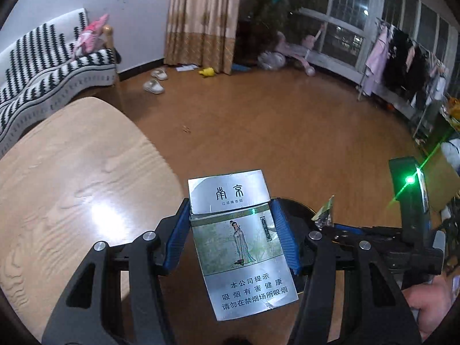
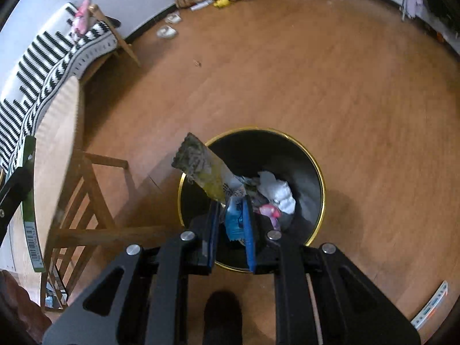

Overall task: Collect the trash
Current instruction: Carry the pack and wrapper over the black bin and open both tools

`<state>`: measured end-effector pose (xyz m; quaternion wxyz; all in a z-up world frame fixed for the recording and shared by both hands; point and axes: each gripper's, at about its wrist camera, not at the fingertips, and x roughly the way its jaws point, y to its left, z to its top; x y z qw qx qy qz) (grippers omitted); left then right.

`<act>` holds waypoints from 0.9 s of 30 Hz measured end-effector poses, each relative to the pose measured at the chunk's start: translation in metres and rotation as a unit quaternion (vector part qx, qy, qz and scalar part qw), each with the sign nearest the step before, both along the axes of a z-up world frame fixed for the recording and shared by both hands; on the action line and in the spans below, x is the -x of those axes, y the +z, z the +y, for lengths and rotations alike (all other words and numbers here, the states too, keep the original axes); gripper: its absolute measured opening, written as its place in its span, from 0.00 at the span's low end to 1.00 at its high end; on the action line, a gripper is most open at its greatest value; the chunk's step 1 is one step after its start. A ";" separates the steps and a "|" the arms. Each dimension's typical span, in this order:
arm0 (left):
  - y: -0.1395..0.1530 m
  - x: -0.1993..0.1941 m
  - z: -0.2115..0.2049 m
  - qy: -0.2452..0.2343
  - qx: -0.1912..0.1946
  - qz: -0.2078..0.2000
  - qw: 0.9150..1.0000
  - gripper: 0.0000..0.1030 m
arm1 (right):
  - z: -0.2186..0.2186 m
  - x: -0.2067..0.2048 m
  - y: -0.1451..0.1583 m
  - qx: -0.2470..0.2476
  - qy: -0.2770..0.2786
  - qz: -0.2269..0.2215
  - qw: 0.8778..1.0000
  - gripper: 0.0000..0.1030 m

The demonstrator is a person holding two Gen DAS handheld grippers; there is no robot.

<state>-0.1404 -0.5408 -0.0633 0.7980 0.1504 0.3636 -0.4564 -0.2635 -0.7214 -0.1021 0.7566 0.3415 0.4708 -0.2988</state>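
Trash is in both grippers, so by my reading the gathering is largely done and the dropping is what remains. Nearest in the left wrist view, the left gripper (image 1: 231, 237) is closed on a silver cigarette pack (image 1: 240, 243), flip lid ajar, blue pads pressed to its sides, carried beyond the edge of the pale wooden counter (image 1: 72, 178) above the floor. In the right wrist view, the right gripper (image 2: 231, 224) pinches a bundle of wrappers (image 2: 211, 176), a crumpled yellowish one sticking up and a blue one lower, directly over the black gold-rimmed bin (image 2: 313, 161). That bin already holds white tissue and a pink scrap.

Only the right view shows the bin's contents; the left view catches merely a dark sliver of its rim behind the pack. Farther off, the left view alone shows slippers (image 1: 153, 86), curtain and clothes rack.
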 end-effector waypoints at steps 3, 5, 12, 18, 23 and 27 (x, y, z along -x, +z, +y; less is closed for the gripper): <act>-0.011 0.003 -0.012 -0.010 -0.009 0.007 1.000 0.54 | -0.008 -0.008 -0.009 -0.011 -0.006 0.008 1.000 0.16; -0.018 0.002 -0.020 -0.013 -0.015 0.011 1.000 0.54 | -0.013 -0.006 -0.015 -0.021 -0.007 0.011 1.000 0.16; -0.033 0.000 -0.038 -0.019 -0.029 0.034 0.999 0.54 | -0.027 -0.004 -0.025 -0.029 -0.018 0.019 0.999 0.53; -0.043 -0.004 -0.045 -0.024 -0.036 0.049 0.998 0.54 | -0.027 0.000 -0.021 -0.023 -0.023 0.009 0.999 0.56; -0.051 -0.004 -0.052 -0.036 -0.040 0.068 0.996 0.54 | -0.033 0.010 -0.009 -0.012 -0.046 0.003 0.999 0.56; -0.060 -0.004 -0.065 -0.059 -0.039 0.095 0.993 0.55 | -0.040 0.030 0.013 0.004 -0.089 -0.020 0.996 0.59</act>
